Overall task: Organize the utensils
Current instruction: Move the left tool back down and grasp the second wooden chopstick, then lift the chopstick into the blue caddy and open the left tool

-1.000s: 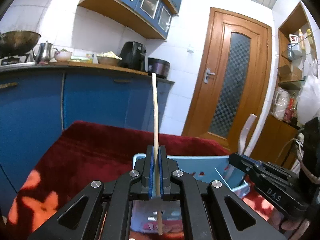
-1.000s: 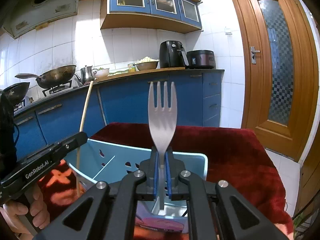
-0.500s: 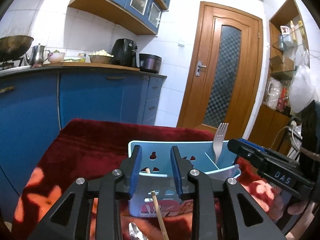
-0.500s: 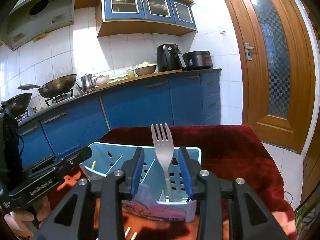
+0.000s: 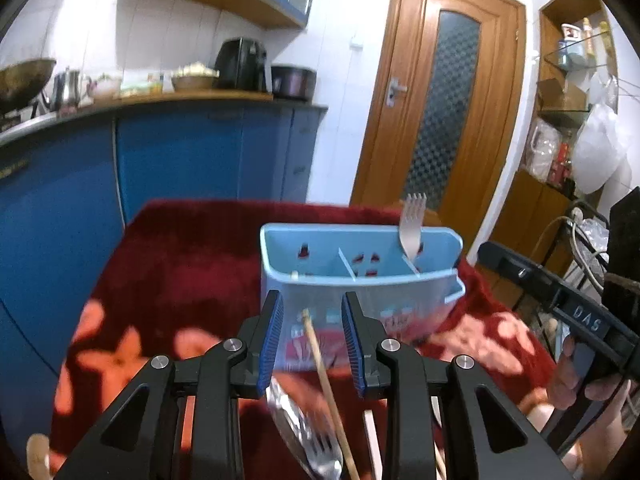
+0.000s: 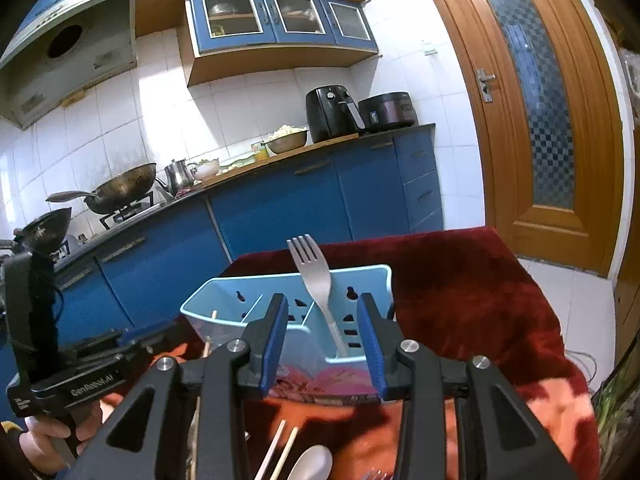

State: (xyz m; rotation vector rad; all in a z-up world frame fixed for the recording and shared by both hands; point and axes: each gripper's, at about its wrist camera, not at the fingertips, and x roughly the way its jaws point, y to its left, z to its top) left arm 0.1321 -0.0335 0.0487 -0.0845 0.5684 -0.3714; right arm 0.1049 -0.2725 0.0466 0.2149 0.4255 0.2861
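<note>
Both grippers empty, their utensils now dropped in the blue caddy [image 6: 224,298].

The left gripper [image 5: 312,340] and right gripper [image 6: 322,340] have let go, jaws wide. Beyond the right jaws, the fork [image 6: 316,280] stands upright; a chopstick [image 5: 295,275] rests in the far-left compartment. Loose cutlery [image 5: 308,436] beneath the jaws awaits sorting.

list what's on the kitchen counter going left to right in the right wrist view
wok → kettle → small white bowl → metal bowl → air fryer → rice cooker
</note>
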